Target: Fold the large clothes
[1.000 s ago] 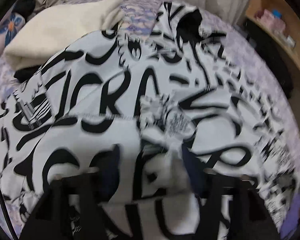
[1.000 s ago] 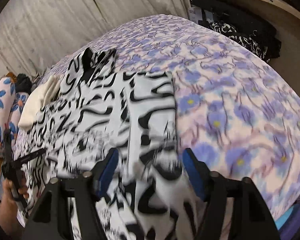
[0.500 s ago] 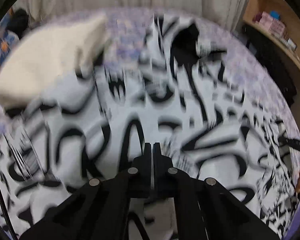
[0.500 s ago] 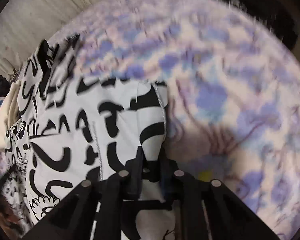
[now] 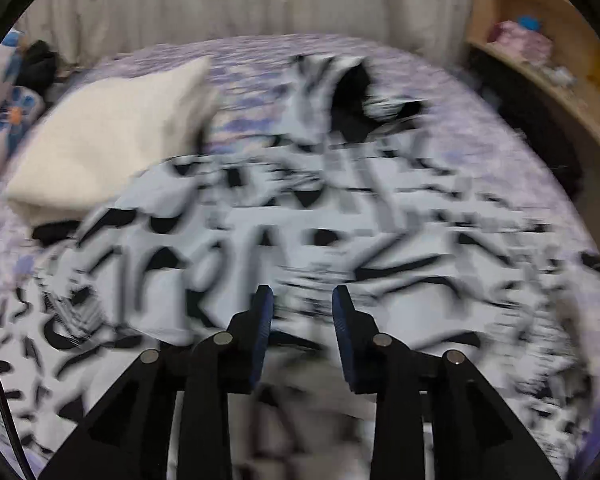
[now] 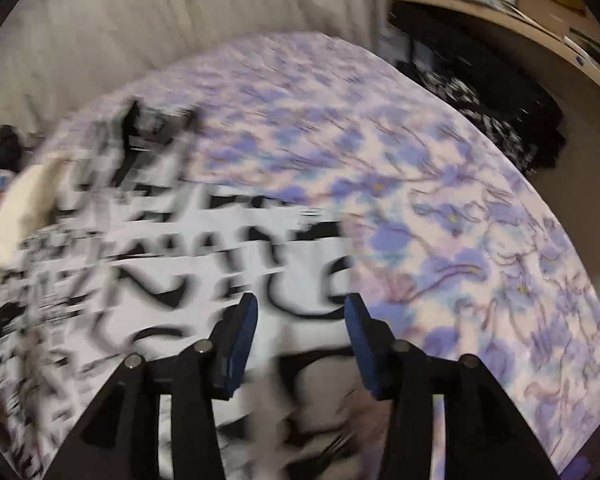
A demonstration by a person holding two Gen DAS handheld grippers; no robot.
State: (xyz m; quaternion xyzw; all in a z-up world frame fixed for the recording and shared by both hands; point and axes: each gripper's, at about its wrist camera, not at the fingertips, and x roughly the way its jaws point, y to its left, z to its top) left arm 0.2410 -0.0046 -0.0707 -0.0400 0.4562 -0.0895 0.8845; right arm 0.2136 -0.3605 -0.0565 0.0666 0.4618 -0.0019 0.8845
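Garment (image 5: 300,232), white with black lettering, lies spread on the flowered bed (image 6: 460,208) beside a folded cream piece (image 5: 108,140); both views blurred. My left gripper (image 5: 302,300) and right gripper (image 6: 300,308) have just been opening, both released now with nothing pinched, cloth only beneath them. I judge one fold just laid down, and next I need fresh edge grabs for another fold.

Left claw (image 5: 302,300) and right claw (image 6: 300,306) both pointed steeply down, jaws just reopening, nothing gripped between them.
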